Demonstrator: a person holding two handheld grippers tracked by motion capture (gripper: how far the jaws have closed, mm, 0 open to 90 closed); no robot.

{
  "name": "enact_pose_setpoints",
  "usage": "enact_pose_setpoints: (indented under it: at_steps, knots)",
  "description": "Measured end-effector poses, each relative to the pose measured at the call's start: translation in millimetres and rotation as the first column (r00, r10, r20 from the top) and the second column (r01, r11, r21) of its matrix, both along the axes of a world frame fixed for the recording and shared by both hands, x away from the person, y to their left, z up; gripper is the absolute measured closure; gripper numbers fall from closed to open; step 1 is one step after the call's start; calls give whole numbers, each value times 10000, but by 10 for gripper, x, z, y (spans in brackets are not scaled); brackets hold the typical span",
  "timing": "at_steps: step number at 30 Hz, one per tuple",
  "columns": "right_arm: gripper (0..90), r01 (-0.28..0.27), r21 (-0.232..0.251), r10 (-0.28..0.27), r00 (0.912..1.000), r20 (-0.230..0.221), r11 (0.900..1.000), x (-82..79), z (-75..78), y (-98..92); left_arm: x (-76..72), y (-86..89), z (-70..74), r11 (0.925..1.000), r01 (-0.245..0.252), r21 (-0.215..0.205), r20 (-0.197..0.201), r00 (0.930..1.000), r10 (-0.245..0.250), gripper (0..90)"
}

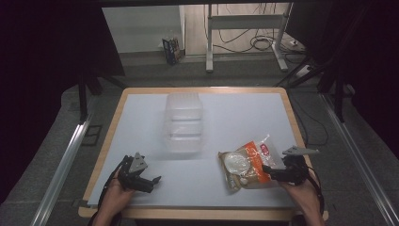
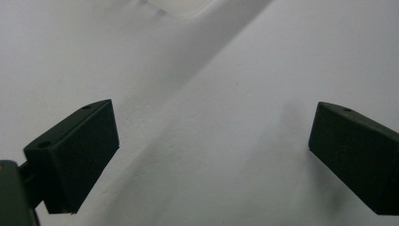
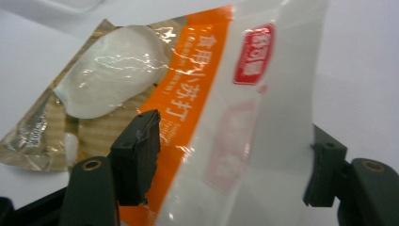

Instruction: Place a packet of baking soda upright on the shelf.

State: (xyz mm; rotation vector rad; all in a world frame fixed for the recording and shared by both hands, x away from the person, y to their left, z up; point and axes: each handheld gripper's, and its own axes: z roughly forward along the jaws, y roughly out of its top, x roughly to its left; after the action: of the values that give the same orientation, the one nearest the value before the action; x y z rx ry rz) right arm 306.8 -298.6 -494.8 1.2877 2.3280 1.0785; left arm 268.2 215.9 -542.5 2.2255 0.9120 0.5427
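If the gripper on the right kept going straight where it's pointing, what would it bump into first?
Probably the snack packet. The right gripper points straight at it, and the packet's near end already sits between the open jaws, so it would push into that right away. The clear plastic container lies further off.

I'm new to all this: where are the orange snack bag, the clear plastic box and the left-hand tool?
Orange snack bag (image 3: 188, 89): right gripper view, on its orange printed stripe.
Clear plastic box (image 1: 184, 123): high view, middle of its lid.
Left gripper (image 1: 151, 181): high view, between its jaw tips.

On the desk (image 1: 141, 117), the container (image 1: 184, 121) sits toward the far middle; the packet (image 1: 247, 163) lies nearer, to its right.
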Motion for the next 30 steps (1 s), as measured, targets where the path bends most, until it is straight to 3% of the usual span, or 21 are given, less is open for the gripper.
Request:
enact_pose_setpoints:
  at_steps: [5,12,16,19,23,30]
  knots:
    - [357,-283,106,284,9995,-160,9995,35,-31,58,0,-5,-1,10000,18,29,-2,10000,-18,20]
    - [475,-815,497,846,9943,-646,9954,109,-46,142,2,-15,-8,10000,47,85,-26,10000,-47,21]
    - [537,-926,449,957,9928,-727,9947,150,-42,176,0,-21,-9,9999,75,125,-32,10000,-74,21]
    - [650,-924,199,935,9937,-619,9955,176,-22,201,-1,-23,-10,9998,91,164,-46,9999,-90,20]
    - [868,-971,-282,964,9950,-250,9949,183,26,234,-3,-26,-13,9998,101,196,-53,9999,-100,20]
    - [881,-1349,-524,1356,9907,109,9895,165,174,300,-7,-27,-12,9997,77,245,-21,10000,-76,20]
